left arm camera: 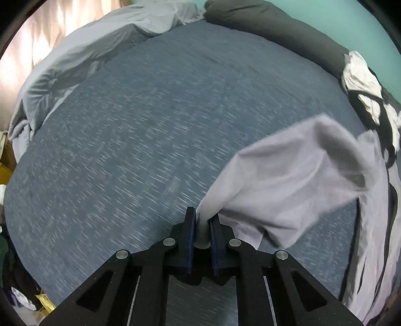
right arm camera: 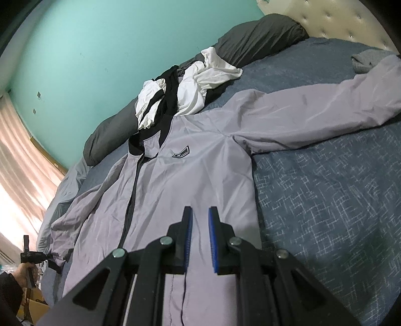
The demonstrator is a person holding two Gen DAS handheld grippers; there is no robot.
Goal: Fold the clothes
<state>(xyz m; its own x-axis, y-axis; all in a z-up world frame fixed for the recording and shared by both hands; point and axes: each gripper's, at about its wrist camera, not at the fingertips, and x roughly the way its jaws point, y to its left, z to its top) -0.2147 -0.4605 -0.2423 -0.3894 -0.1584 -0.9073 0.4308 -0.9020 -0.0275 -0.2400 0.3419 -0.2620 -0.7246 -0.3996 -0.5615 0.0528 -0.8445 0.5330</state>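
A light grey zip jacket [right arm camera: 190, 180] with black trim lies front-up on the blue bed cover [right arm camera: 325, 200], its right sleeve [right arm camera: 325, 105] stretched out. My left gripper [left arm camera: 202, 215] is shut on the cuff of the other sleeve [left arm camera: 288, 180], which hangs lifted and blurred above the bed. In the right wrist view that gripper [right arm camera: 32, 255] shows at the far left, held by a hand [right arm camera: 23, 272], with the cuff in it. My right gripper [right arm camera: 200, 213] hovers over the jacket's lower body, open, with nothing between its fingers.
A crumpled white and black garment [right arm camera: 195, 85] lies by the jacket's collar, against a long dark grey pillow [right arm camera: 258, 37]. A light grey duvet [left arm camera: 75, 62] is bunched along the far left side. A teal wall [right arm camera: 100, 50], curtain [right arm camera: 20, 163] and padded headboard [right arm camera: 325, 17] border the bed.
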